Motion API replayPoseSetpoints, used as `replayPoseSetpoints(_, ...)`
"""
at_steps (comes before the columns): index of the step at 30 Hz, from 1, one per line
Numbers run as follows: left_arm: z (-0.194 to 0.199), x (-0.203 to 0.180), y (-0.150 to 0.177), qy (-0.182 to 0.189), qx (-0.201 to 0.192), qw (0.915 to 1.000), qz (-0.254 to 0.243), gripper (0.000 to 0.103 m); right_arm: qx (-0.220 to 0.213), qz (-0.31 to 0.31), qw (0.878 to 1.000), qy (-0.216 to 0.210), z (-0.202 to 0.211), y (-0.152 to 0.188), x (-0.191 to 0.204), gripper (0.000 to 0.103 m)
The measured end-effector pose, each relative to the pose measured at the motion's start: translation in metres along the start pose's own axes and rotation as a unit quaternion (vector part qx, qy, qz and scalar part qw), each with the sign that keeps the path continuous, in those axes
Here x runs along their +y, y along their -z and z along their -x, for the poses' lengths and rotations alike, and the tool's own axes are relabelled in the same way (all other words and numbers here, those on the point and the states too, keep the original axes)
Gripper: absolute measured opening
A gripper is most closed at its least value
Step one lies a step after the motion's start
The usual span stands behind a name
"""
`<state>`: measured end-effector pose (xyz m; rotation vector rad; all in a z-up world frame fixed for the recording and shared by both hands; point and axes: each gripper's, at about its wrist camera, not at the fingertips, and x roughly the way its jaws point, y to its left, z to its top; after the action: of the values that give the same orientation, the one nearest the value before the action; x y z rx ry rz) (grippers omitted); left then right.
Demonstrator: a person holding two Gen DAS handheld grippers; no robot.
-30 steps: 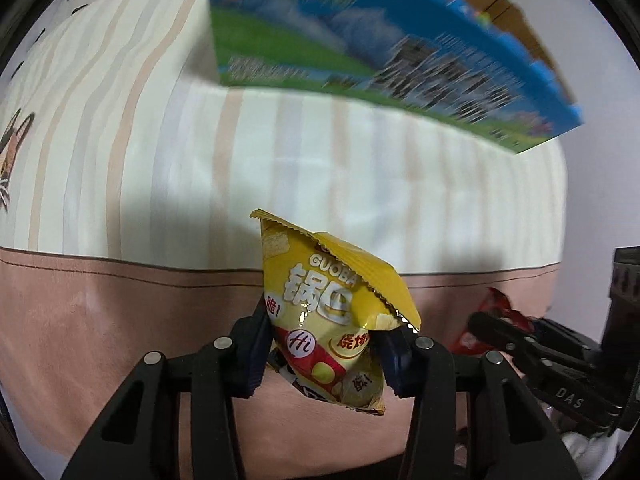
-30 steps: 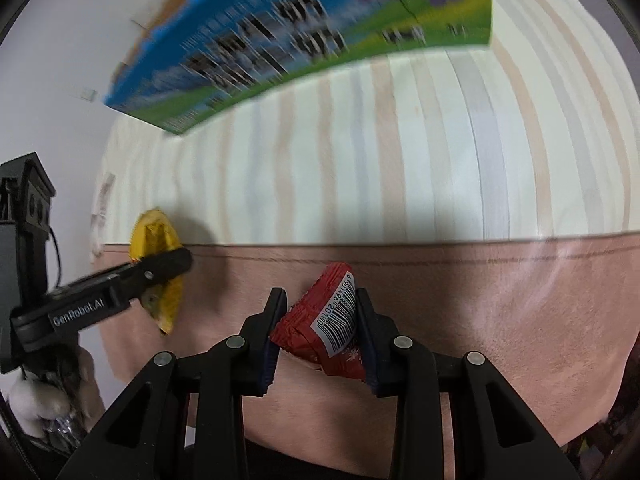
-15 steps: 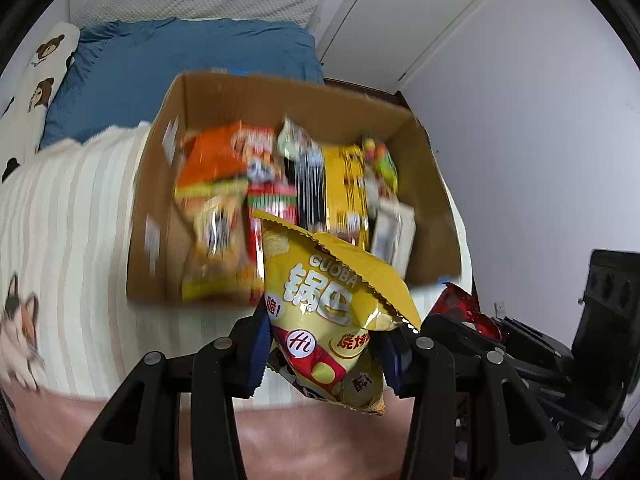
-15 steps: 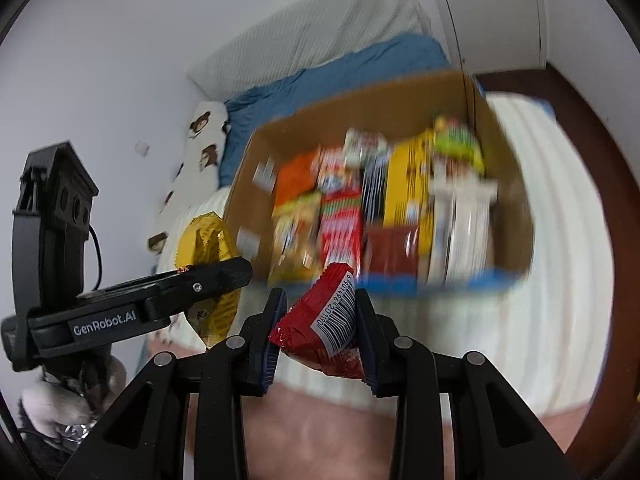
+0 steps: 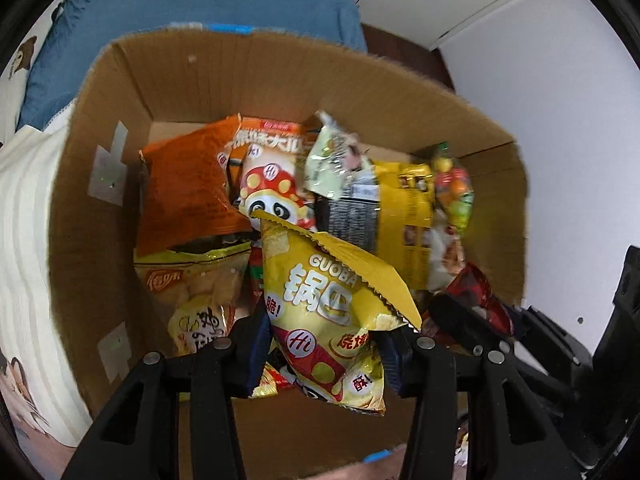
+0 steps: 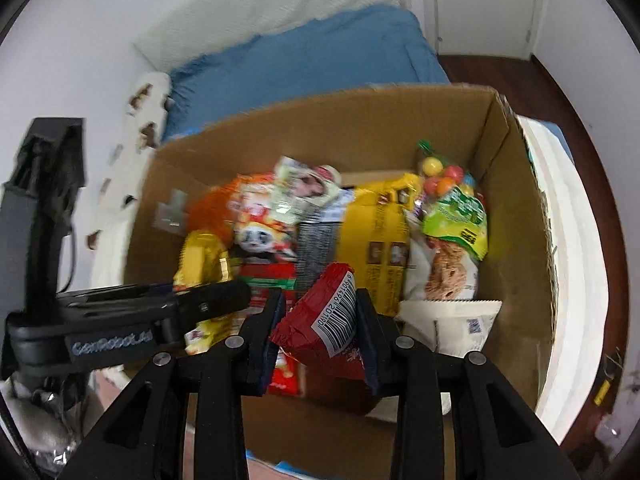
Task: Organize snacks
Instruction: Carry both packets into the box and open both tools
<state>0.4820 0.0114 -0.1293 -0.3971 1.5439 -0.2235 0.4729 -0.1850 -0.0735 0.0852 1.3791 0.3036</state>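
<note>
Light, crinkly yellow foil snack bag [image 5: 328, 312] being pinched mid-body by left gripper [image 5: 324, 354], lower centre; red foil packet [image 6: 324, 322] being clamped by right gripper [image 6: 320, 340]; both slippery, crushable.

Both grippers now much closer to cardboard box [image 5: 100, 216], over its opening; box fills both views. Yellow Guoba bag [image 5: 332, 320] & red packet [image 6: 324, 324] now above packed snacks.

Two grippers, both squeezed tight.

The left gripper [image 5: 324, 354] has its two fingers pressed close on a bag. The right gripper [image 6: 320, 330] does the same. They sit side by side, both pointing forward and down.
</note>
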Motion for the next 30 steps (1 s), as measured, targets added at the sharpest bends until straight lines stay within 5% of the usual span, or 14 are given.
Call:
replayPoseSetpoints(2, -0.002, 0.001, -0.001, -0.026, -0.007, 0.9996, -0.008, 0.056, 0.009, -0.004, 1.0, 0.015, -0.006, -0.002, -0.005, 0.06)
replayPoseSetpoints(6, -0.004, 0.009, -0.003, -0.045, -0.013, 0.9989, -0.006, 0.096, 0.012, -0.027, 0.999, 0.029, -0.007, -0.003, -0.02, 0.092)
replayPoseSetpoints(7, -0.002, 0.011, -0.002, -0.045, -0.018, 0.9988, -0.005, 0.096, 0.013, -0.031, 0.999, 0.031, -0.006, -0.003, -0.023, 0.095)
replayPoseSetpoints(18, 0.018, 0.007, 0.025, -0.076, -0.069, 0.9942, -0.032, 0.096, 0.007, -0.007, 0.994, 0.105, 0.011, 0.015, -0.021, 0.1)
replayPoseSetpoints(30, 0.028, 0.003, 0.063, -0.094, -0.096, 0.9899, -0.047, 0.097, -0.006, -0.017, 0.994, 0.109, 0.024, 0.037, -0.024, 0.101)
